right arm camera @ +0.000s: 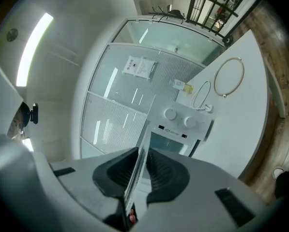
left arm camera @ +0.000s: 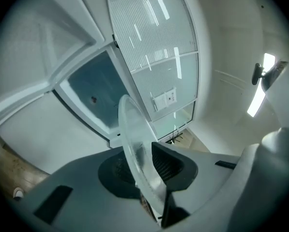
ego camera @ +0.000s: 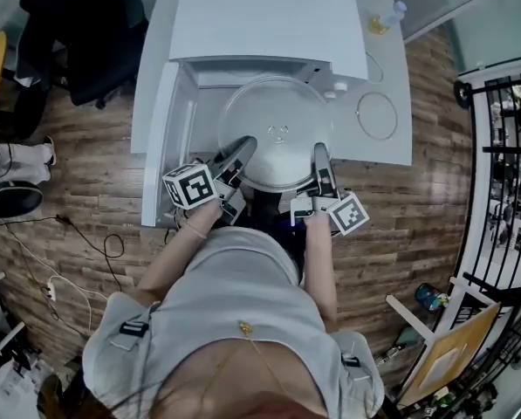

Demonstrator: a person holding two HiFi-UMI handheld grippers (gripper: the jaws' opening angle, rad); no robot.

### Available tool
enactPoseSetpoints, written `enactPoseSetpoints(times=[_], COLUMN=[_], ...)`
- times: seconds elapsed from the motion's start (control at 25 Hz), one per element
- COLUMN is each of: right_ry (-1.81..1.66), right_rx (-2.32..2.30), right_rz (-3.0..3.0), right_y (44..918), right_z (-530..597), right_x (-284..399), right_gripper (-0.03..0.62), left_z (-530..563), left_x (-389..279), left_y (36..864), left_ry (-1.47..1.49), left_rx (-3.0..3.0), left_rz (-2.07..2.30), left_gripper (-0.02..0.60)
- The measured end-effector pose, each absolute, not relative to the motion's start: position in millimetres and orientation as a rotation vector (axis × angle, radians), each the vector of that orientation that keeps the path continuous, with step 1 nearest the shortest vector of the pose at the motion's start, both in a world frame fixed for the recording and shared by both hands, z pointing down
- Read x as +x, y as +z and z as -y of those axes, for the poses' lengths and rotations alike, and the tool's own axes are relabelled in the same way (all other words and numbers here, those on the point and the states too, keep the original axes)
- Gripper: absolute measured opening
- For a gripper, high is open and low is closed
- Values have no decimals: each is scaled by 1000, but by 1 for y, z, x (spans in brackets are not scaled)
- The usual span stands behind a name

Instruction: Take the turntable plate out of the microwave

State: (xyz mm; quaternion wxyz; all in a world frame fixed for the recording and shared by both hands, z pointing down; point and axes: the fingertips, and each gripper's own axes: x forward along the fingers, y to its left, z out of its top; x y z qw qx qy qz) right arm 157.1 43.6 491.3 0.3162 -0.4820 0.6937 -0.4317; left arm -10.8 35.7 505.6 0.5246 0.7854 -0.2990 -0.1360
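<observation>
Two arms reach forward, level: left gripper clamps the turntable plate at 8 o'clock, right gripper at 4 o'clock

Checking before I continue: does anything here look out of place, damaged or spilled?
Only a thin ring lying loose on the table, right of the microwave. The glass plate looks whole, and nothing is spilled.
</observation>
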Motion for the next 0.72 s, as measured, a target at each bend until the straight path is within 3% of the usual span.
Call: enactPoseSetpoints(times=[0.72], right_ry=[-1109], right_rx=[-1197], right_rz=[-1813], right_y=[453], right_z=[-9], right_x=[163], right_gripper=[58], left_z=[-1], left_x=[-7], left_y=[458], left_ry=[-280], left_rx=[1966], left_rz=[707], left_gripper=[89])
